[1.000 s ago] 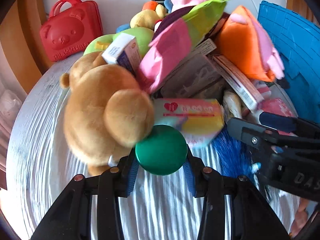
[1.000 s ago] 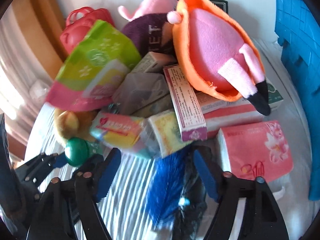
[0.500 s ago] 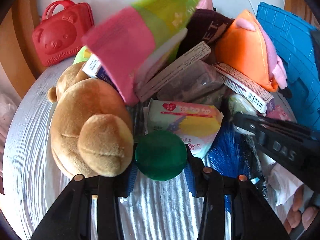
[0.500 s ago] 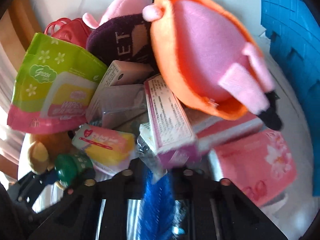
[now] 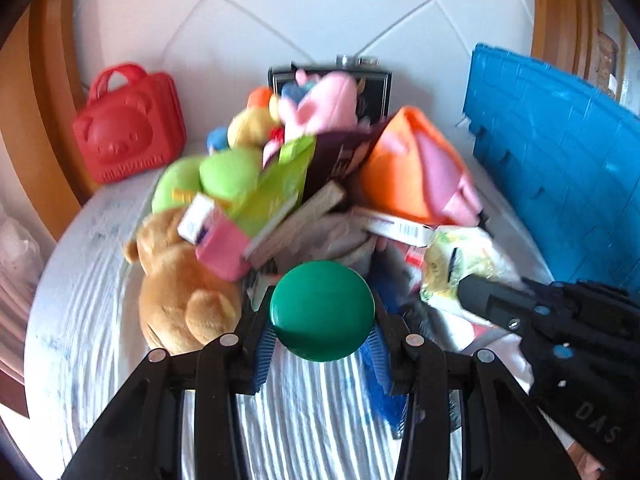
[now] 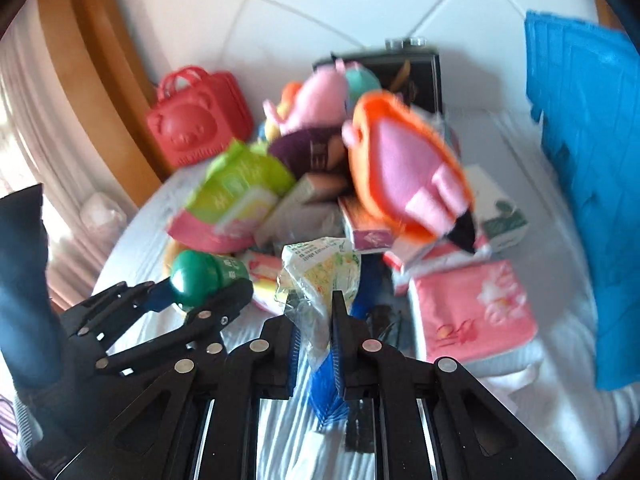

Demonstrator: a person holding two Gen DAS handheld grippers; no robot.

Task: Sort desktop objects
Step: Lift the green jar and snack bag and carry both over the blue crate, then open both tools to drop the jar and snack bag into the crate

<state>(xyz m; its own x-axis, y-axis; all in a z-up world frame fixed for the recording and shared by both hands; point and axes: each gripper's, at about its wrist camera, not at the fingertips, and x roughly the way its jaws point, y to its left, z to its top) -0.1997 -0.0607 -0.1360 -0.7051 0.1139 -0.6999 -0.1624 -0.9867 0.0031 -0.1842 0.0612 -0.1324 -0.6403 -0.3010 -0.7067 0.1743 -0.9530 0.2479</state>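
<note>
Hand-held grippers (image 5: pixel 322 354) (image 6: pixel 314 326) grip — bottle (image 5: pixel 322 310), packet (image 6: pixel 320 268).

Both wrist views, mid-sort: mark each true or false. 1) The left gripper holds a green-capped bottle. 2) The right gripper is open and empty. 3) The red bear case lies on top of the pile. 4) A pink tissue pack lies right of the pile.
1) True: the left gripper is shut on the green-capped bottle.
2) False: the right gripper is shut on a clear snack packet.
3) False: the red bear case stands apart, by the wall.
4) True: the pink tissue pack lies there.
</note>
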